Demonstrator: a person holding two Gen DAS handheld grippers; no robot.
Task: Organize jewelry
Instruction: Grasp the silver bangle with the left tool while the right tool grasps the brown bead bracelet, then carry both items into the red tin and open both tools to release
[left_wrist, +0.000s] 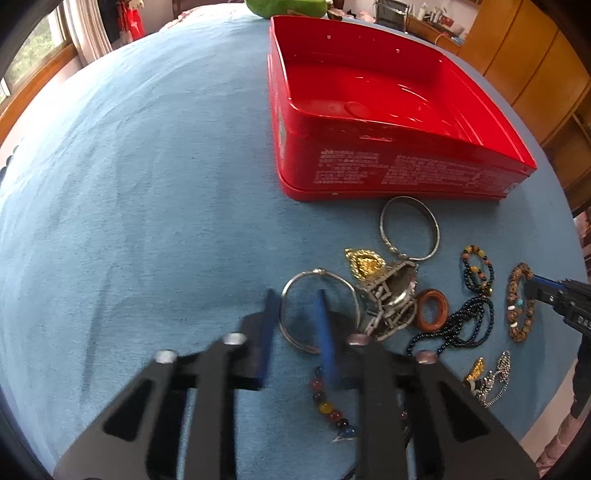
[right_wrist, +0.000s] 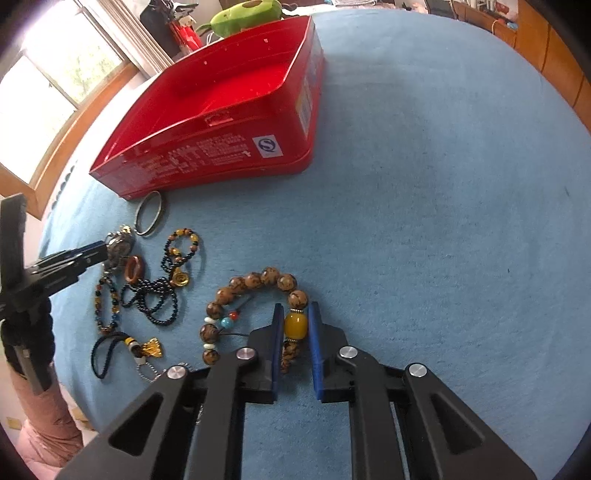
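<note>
The right gripper (right_wrist: 295, 325) sits low over the brown bead bracelet (right_wrist: 255, 314), its blue fingers (right_wrist: 277, 332) on either side of the big yellow bead (right_wrist: 295, 325). The jaws look nearly closed on it, though a sliver of gap on the right side leaves it unclear whether they are truly pinching yet. To do this well, I would squeeze on the yellow bead itself, not on the thin cord, and lift slowly so the loop hangs free before it goes toward the red box (right_wrist: 221, 122), which lies far and to the left with nothing in it.

The left gripper (left_wrist: 295, 325) is open, one finger outside and one inside the silver bangle (left_wrist: 317, 310); closing there should catch the near-left part of its rim. Just right of it lies a heap: a silver chain piece (left_wrist: 391, 302), a gold pendant (left_wrist: 364, 264), a wooden ring (left_wrist: 432, 309), a black bead necklace (left_wrist: 458, 325) and a second bangle (left_wrist: 410, 229) near the box wall.

Everything rests on a soft blue cloth (left_wrist: 147, 221), which may snag thin chains. Beyond are a window (right_wrist: 48, 92), a wooden cabinet (left_wrist: 524, 62) and a green plush toy (right_wrist: 247, 14).
</note>
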